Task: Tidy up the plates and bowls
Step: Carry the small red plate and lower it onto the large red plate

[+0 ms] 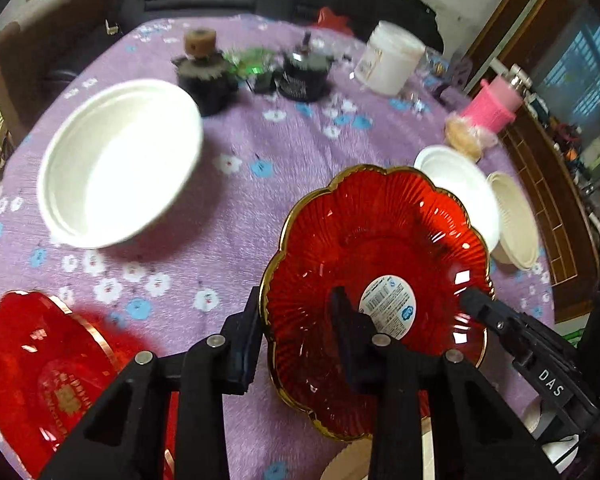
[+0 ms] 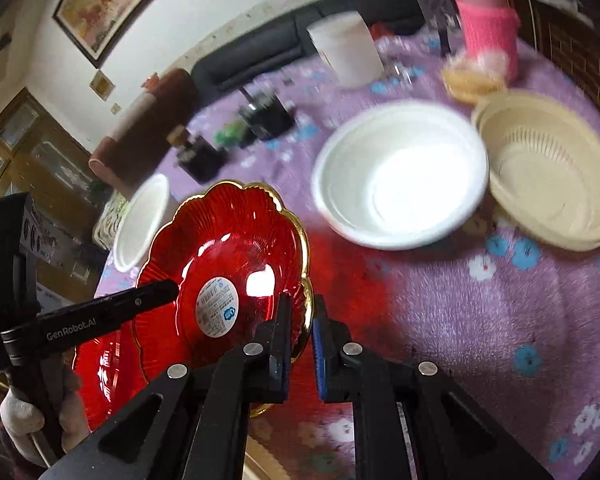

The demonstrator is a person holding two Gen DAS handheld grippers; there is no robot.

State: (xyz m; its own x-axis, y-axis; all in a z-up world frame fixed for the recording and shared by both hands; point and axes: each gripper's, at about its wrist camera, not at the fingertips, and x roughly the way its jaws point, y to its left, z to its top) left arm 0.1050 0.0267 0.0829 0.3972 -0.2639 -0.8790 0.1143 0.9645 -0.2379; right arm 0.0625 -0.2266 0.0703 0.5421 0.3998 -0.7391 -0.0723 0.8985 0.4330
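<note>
The red glass plate (image 1: pixel 374 280) is lifted and tilted at lower centre, pinched at opposite rims by both claws: the left gripper (image 1: pixel 296 332) and the right gripper (image 2: pixel 302 340). Unequal pulls could twist it loose onto the second red plate (image 1: pixel 44 380) at lower left.

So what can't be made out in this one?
- Sticker on the red scalloped plate: print too small and blurred, both views.
- Whether the left gripper presses that plate's rim: left wrist view, the fingers straddle it, contact unclear.
- Second red plate: left wrist view, blurred, cut by the edge.
- White bowl and basket: right wrist view, motion-blurred.
</note>
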